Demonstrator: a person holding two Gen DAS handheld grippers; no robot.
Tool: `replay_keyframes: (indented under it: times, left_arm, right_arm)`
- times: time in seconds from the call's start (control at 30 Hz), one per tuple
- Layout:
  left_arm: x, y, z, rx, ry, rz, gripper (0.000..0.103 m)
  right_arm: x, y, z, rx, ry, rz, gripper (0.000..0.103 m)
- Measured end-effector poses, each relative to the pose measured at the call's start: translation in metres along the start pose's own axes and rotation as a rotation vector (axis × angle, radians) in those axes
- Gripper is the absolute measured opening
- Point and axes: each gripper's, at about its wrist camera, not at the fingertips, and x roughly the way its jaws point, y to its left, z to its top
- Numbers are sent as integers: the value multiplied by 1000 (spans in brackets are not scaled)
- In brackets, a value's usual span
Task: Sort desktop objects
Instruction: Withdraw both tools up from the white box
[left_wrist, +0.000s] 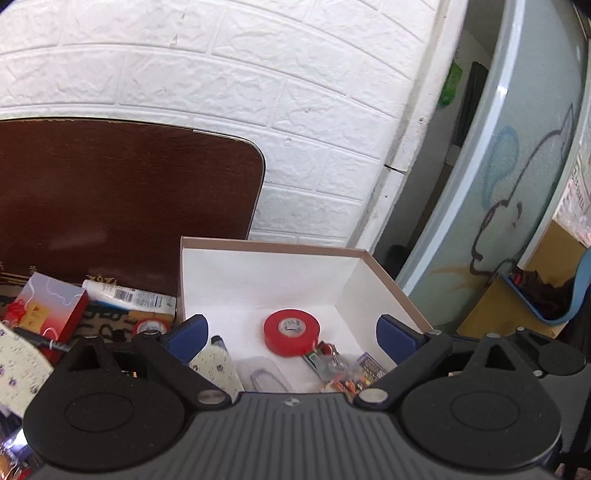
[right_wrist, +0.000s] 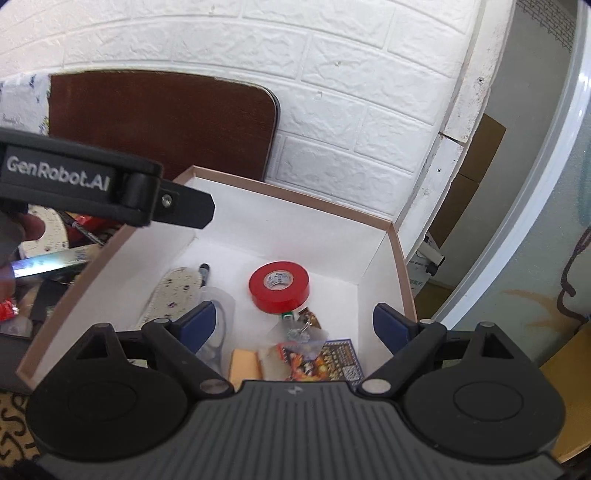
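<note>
A white cardboard box (left_wrist: 269, 269) (right_wrist: 295, 218) holds a red tape roll (left_wrist: 291, 332) (right_wrist: 279, 286), a speckled white insole (right_wrist: 170, 291) (left_wrist: 218, 365), a black pen (right_wrist: 204, 273), a clear packet (right_wrist: 218, 325) and colourful snack packets (right_wrist: 314, 362) (left_wrist: 351, 376). My left gripper (left_wrist: 291, 332) is open and empty above the box's near edge. My right gripper (right_wrist: 293, 325) is open and empty above the box. The left gripper's black body (right_wrist: 85, 177) shows at the left in the right wrist view.
Left of the box lie a red gift box (left_wrist: 51, 310), a white tube (left_wrist: 125, 295), a second red tape roll (left_wrist: 149, 326) and another speckled insole (left_wrist: 18, 365). A brown board (left_wrist: 122, 199) leans on the white brick wall (left_wrist: 258, 74). A glass door (left_wrist: 517, 166) stands at the right.
</note>
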Motion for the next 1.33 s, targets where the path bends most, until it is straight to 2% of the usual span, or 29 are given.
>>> replay_keyframes:
  times: [0.2,0.33,0.37,0.4,0.47,0.6,0.8,1.07,1.33]
  left_arm:
    - [-38,-8,-28,41,-17,17,103]
    - [-58,-13,-50,49,0,21,103]
    - [-63,-15,-57,61,3,30,103]
    - [-67,-17,-64,75,1,43,103]
    - [-76,-20,-78,95,-9,74,103]
    - [-89,-20,-103,107,-4,125,103]
    - [-106,-8,-136,49,28,123,103]
    - [-119,-3,-157,37,53,143,103]
    - [-123,3,-160,15,47,140,103]
  right_arm:
    - [-44,6,-35,104,-41,12,90]
    - [-69,11,-63,190,-59,2,91]
    - [-76,14,-71,215,-64,3,92]
    - [-81,16,-78,240,-67,4,99]
    - [-91,22,-92,271,-78,-1,101]
    - [-105,40,-116,271,-79,-41,101]
    - [-116,61,-144,244,-65,-127,101]
    - [-113,80,-164,231,-33,-97,101]
    - [-112,87,-166,229,-27,-93,101]
